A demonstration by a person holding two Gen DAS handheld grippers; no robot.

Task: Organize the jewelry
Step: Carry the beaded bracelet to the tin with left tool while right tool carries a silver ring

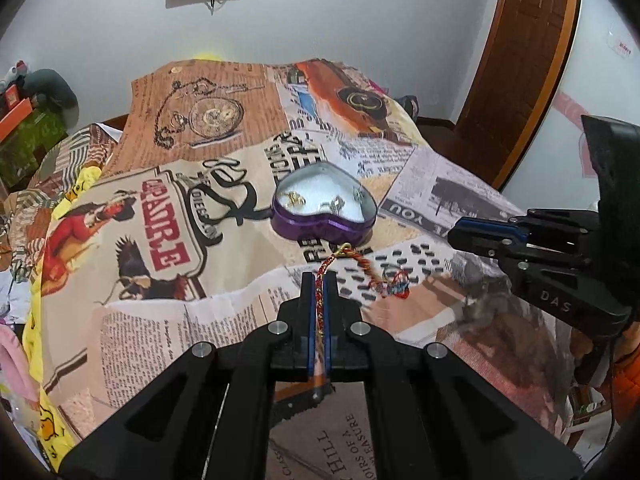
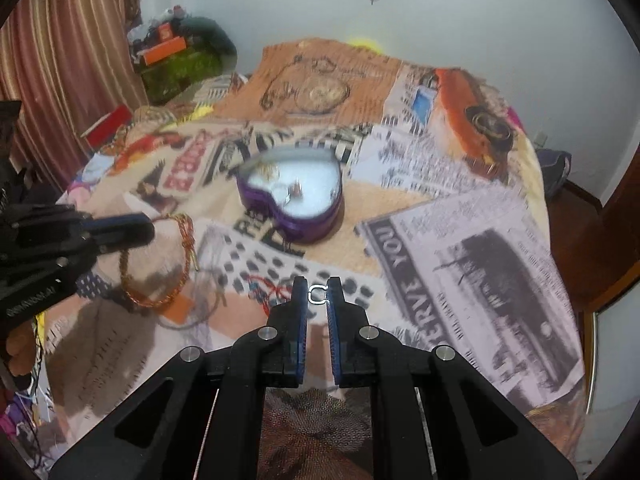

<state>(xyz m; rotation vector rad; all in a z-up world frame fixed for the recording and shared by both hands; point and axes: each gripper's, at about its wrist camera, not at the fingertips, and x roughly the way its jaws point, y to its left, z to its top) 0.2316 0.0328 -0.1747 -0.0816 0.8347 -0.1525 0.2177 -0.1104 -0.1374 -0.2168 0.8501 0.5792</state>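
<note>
Gripping a red-gold braided bracelet [image 1: 352,258], the left claw [image 1: 319,280] is clamped tight. The right claw [image 2: 318,286] pinches a small silver ring [image 2: 317,294] before the purple heart-shaped tin [image 2: 292,200].

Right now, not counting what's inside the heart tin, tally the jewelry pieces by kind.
Braided red-and-gold bracelet: 1, in the left gripper
Red string bracelet: 1, on the cloth
Small silver ring: 1, in the right gripper
Total: 3

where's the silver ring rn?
Right wrist view: silver ring pinched between the right gripper fingertips, above the printed bedspread, nearer than the purple heart tin.
</note>
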